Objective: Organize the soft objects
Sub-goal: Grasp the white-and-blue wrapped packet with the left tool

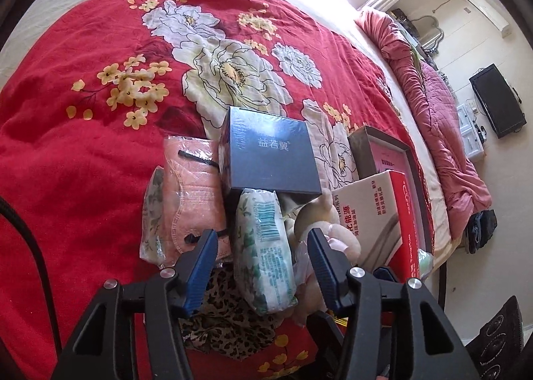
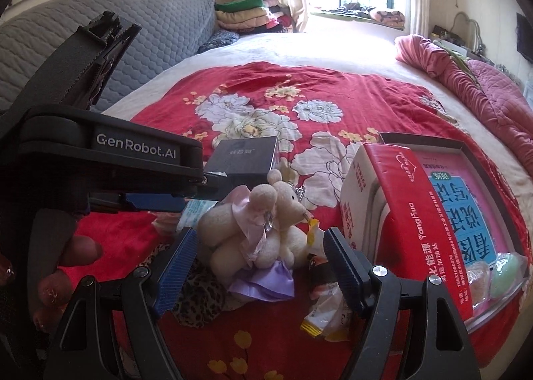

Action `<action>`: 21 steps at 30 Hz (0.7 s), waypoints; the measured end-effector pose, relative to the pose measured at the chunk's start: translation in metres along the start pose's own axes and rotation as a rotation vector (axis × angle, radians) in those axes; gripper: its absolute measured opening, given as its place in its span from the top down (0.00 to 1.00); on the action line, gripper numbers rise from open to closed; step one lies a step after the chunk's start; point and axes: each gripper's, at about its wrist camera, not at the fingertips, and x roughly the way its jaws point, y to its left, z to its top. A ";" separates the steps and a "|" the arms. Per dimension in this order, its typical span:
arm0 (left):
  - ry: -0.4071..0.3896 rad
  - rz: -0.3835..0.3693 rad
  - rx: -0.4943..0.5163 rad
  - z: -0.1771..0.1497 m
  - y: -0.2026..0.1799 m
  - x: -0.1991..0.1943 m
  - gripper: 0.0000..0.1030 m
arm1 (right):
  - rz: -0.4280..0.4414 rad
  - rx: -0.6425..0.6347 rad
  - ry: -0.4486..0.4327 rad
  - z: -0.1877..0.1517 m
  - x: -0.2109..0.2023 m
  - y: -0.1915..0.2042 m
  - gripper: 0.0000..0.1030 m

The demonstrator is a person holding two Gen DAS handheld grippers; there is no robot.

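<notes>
Crinkly tissue pack [image 1: 263, 246] between half-spread left gripper [image 1: 263, 243] pads; fuzzy plush [image 2: 253, 226] inside wide right gripper [image 2: 260, 246].

Legible text — "GenRobot.AI" in white on the black body of the left gripper [image 2: 200, 191]; "益若翼" on the lid of the dark box [image 1: 271, 150]; "YangHua" and "能源" along the red carton [image 2: 413, 230] — smaller print there is unreadable.

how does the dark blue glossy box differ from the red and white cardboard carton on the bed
The dark blue glossy box is roughly cube-shaped with only small pale lettering; the red and white cardboard carton looks longer and carries much printed text. The box sits directly on the red floral bedspread; the carton leans tilted on a shallow tray. Both are rigid and closed.
</notes>
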 end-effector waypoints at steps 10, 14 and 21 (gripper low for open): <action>0.004 0.015 0.005 0.005 0.006 0.002 0.47 | 0.025 0.029 0.003 0.006 0.022 0.001 0.23; 0.025 -0.001 0.005 0.004 0.008 0.003 0.48 | 0.050 0.066 0.021 0.003 0.027 -0.007 0.24; 0.057 -0.009 0.042 0.004 -0.004 0.009 0.55 | 0.072 0.076 0.057 -0.003 0.035 -0.015 0.51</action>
